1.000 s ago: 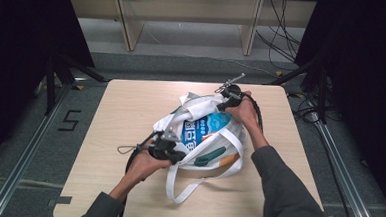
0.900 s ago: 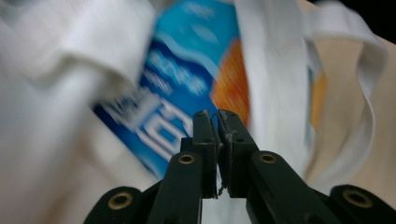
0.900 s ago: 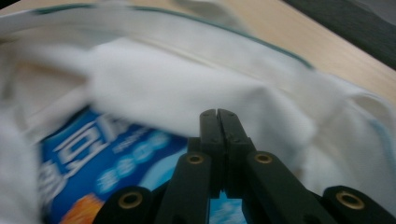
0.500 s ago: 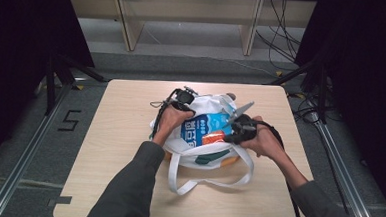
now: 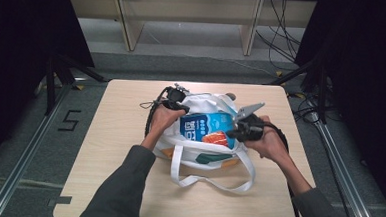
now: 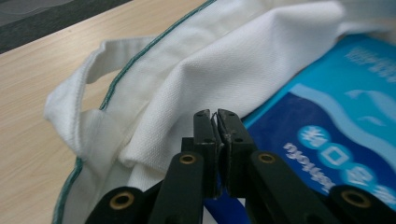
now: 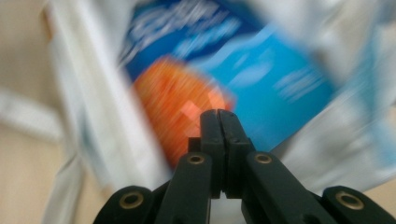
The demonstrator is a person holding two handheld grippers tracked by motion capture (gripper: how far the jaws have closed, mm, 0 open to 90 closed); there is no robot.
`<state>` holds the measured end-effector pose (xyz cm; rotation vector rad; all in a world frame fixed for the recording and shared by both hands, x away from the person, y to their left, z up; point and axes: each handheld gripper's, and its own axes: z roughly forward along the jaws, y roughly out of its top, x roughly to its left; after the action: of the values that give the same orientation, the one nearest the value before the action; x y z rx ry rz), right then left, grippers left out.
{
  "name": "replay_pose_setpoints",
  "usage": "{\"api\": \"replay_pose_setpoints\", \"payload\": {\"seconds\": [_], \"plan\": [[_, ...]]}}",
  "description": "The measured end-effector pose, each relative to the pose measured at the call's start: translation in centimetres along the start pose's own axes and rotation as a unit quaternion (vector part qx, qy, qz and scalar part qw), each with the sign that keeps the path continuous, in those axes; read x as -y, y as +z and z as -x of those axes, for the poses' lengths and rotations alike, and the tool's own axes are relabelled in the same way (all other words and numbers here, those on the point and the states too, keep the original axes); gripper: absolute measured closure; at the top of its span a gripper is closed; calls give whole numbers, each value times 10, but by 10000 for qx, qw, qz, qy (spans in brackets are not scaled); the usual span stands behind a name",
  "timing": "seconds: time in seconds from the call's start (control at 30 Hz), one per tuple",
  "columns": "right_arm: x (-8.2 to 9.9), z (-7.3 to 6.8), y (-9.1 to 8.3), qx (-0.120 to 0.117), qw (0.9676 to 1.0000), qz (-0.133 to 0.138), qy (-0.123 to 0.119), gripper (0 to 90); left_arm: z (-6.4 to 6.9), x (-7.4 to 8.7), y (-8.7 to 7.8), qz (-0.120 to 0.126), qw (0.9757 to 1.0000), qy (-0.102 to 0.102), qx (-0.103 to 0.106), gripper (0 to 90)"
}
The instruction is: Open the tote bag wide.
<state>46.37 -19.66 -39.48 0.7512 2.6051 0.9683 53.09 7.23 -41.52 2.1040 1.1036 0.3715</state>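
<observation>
A white tote bag [image 5: 199, 151] with green trim lies on the wooden table [image 5: 114, 139], mouth toward the person. A blue package [image 5: 207, 127] with an orange picture sticks out of it. My left gripper [image 5: 181, 107] is at the bag's far left rim. In the left gripper view its jaws [image 6: 215, 114] have just eased apart a hair and stand all but together, the bag's fabric [image 6: 224, 60] and the package [image 6: 336, 116] just beyond the tips. My right gripper [image 5: 231, 134] sits at the bag's right side, shut [image 7: 218, 114] with nothing between its jaws, facing the blurred package [image 7: 261, 65].
The bag's two white handles [image 5: 212, 182] loop toward the table's front edge. A wooden shelf frame [image 5: 185, 18] stands behind the table, with cables [image 5: 285, 38] on the floor at the back right. Metal rails [image 5: 22, 179] run along both sides.
My left hand moved from the bag's near left side to its far left rim. My right hand came from the far right corner down to the bag's right side. The package shows more.
</observation>
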Motion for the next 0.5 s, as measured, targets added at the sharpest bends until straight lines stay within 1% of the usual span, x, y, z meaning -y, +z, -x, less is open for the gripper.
{"api": "replay_pose_setpoints", "payload": {"seconds": [0.03,0.07,0.1,0.13,0.17,0.2,0.23,0.27,0.3,0.33,0.37,0.4,0.43,0.47,0.5], "plan": [[-5,4,1,112,9999,45,-29,900,2,2,-4,-10,10000,59,0,847],[-17,18,11,281,9995,110,86,898,4,3,-5,-138,9998,129,-107,840],[-22,25,19,395,9989,109,215,899,6,3,-4,-286,9993,207,-145,839],[-26,33,28,483,9984,85,273,900,7,1,-2,-357,9988,296,-157,838],[-29,40,37,521,9980,3,354,900,9,0,0,-404,9985,325,-174,837],[-30,45,47,559,9972,11,499,900,9,0,0,-404,9985,325,-174,837],[-30,51,56,599,9968,-70,526,900,8,0,2,-569,9970,445,-293,837],[-30,56,64,637,9961,-246,553,900,4,2,2,-669,9958,497,-390,840],[-28,61,70,635,9953,-438,580,900,1,5,2,-748,9950,479,-465,842],[-26,65,74,654,9941,-543,679,900,-8,11,1,-838,9946,437,-427,867],[-21,73,81,773,9923,-644,716,900,-13,17,0,-903,9936,405,-536,872],[-21,73,81,773,9923,-644,716,900,-13,17,0,-903,9936,405,-536,891],[-10,84,93,833,9877,-959,909,900,-29,34,-2,-969,9948,69,-322,892],[-2,91,99,695,9876,-939,1053,900,-37,40,-2,-788,9964,-281,-149,893],[2,92,103,561,9830,-887,1504,900,-45,48,-2,-640,9964,-549,18,895]]}}
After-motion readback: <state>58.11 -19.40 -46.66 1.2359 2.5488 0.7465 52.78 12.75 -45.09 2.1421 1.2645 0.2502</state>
